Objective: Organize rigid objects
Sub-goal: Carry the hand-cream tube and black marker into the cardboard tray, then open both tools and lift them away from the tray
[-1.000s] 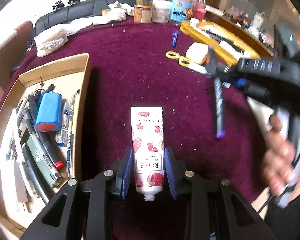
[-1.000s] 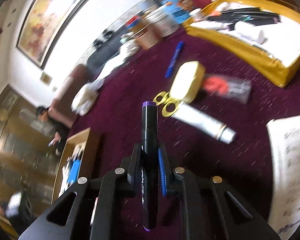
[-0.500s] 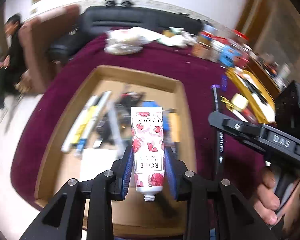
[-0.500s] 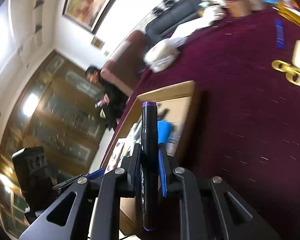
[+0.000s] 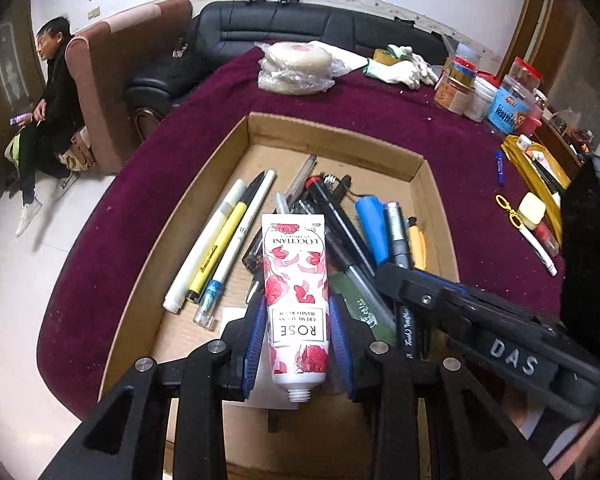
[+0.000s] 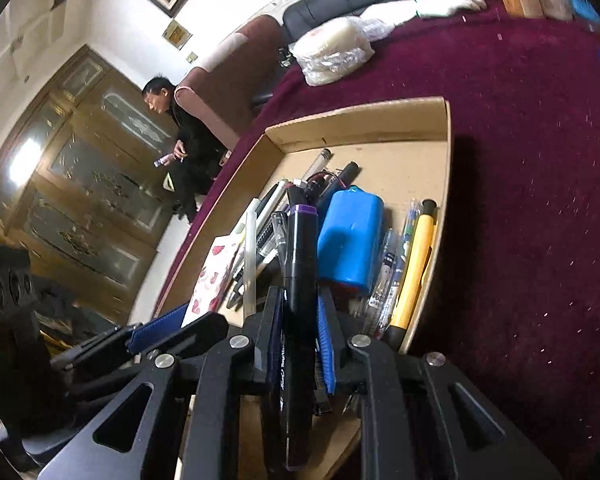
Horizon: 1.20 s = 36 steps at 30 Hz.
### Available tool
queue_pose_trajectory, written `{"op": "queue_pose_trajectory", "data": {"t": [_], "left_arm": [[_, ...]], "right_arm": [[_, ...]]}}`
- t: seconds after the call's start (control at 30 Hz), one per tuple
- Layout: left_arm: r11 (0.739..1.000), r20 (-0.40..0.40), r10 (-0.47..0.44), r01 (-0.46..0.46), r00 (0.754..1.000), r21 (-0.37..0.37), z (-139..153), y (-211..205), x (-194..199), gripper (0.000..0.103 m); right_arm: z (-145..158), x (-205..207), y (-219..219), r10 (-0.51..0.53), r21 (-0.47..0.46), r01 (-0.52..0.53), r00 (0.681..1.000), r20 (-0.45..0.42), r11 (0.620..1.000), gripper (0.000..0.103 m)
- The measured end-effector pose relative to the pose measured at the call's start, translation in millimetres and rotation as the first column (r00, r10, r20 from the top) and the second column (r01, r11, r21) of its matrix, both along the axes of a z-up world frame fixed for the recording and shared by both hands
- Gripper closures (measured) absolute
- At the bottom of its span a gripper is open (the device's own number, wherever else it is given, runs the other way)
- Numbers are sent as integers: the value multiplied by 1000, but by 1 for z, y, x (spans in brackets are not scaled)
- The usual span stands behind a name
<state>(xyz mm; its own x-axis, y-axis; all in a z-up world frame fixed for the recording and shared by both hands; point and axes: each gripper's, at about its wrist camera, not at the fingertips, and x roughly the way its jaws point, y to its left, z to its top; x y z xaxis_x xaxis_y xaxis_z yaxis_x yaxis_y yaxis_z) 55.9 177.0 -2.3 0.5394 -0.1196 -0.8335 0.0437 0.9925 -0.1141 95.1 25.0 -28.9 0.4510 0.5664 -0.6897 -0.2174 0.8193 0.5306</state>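
My left gripper (image 5: 297, 320) is shut on a white hand cream tube (image 5: 294, 280) printed with red roses, its neck toward the camera. It hangs over the open cardboard box (image 5: 332, 136), which holds several pens and markers. My right gripper (image 6: 300, 312) is shut on a black marker (image 6: 300, 256) with a purple cap, held over the same box (image 6: 360, 120) beside a blue block (image 6: 350, 236). In the left wrist view the right gripper (image 5: 404, 288) comes in from the right, close to the tube. The tube (image 6: 214, 276) shows at the right wrist view's lower left.
The box sits on a maroon tablecloth (image 5: 472, 200). To the right lie a yellow tray (image 5: 540, 164), yellow scissors (image 5: 508, 208) and a blue pen (image 5: 499, 166). Jars (image 5: 460, 84), gloves (image 5: 396, 66) and a bagged bundle (image 5: 296, 66) line the far edge. A person (image 5: 48, 92) sits at the left.
Both grippers have swung left from above the bare cloth to above the cardboard box, each still holding its object. The right gripper now sits close beside the left one.
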Motion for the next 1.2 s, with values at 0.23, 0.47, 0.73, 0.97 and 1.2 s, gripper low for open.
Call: {"op": "queue_pose_trajectory", "data": {"t": [0.23,0.47,0.73,0.97,1.2], "left_arm": [[1000,16,-13,13,1000,-8,2,-3,-2,58],[999,79,-31,33,996,-30,23,-20,-8,50],[993,128,-108,113,986,-36,39,-47,-24,50],[990,119,-128,134,985,-43,40,-63,-29,49],[984,123,-160,168,979,-52,38,-74,-34,49]], "right_arm": [[8,-17,-12,-5,26,4,999,42,1000,59],[31,-32,-39,-15,76,6,993,113,997,43],[35,-44,-77,-52,78,40,988,147,996,29],[31,-49,-115,-108,74,98,984,144,992,29],[19,-39,-142,-151,4,152,984,90,988,29]]}}
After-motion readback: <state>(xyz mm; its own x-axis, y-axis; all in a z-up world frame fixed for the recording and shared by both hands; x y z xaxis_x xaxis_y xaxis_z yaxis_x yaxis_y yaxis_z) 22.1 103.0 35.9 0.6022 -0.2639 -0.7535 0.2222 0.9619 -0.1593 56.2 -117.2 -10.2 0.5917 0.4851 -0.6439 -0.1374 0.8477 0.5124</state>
